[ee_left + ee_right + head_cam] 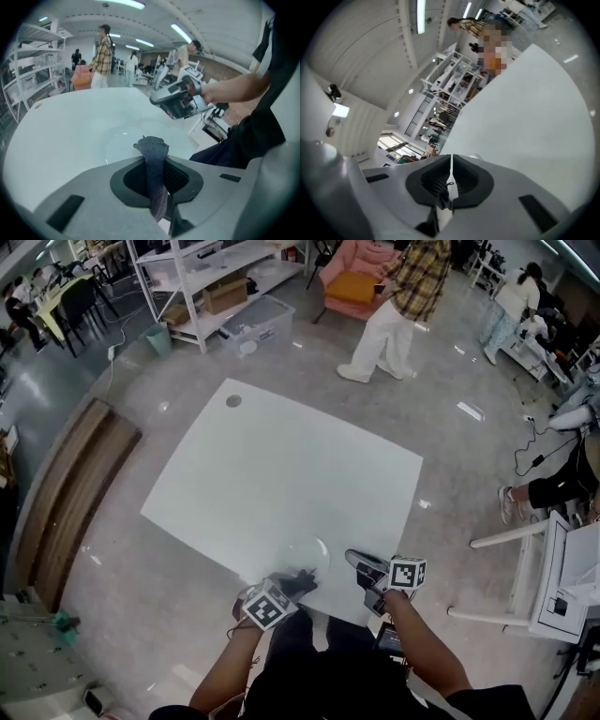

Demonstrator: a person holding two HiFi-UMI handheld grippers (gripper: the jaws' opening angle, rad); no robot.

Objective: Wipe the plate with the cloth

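A clear glass plate (307,553) lies near the front edge of the white table (281,474); in the left gripper view the plate (123,143) shows as a faint circle on the table (70,126). My left gripper (291,583) sits just in front of it, shut on a dark grey cloth (153,161) that stands up between the jaws of the left gripper (155,174). To the plate's right, my right gripper (359,561) is lifted above the table edge. Seen close up, this right gripper (450,165) has its jaws pressed together with nothing between them.
A person in a plaid shirt (398,306) walks beyond the table. Metal shelves (202,282) stand at the back left, a wooden bench (70,488) at the left, and a white desk (562,587) with a seated person (553,488) at the right.
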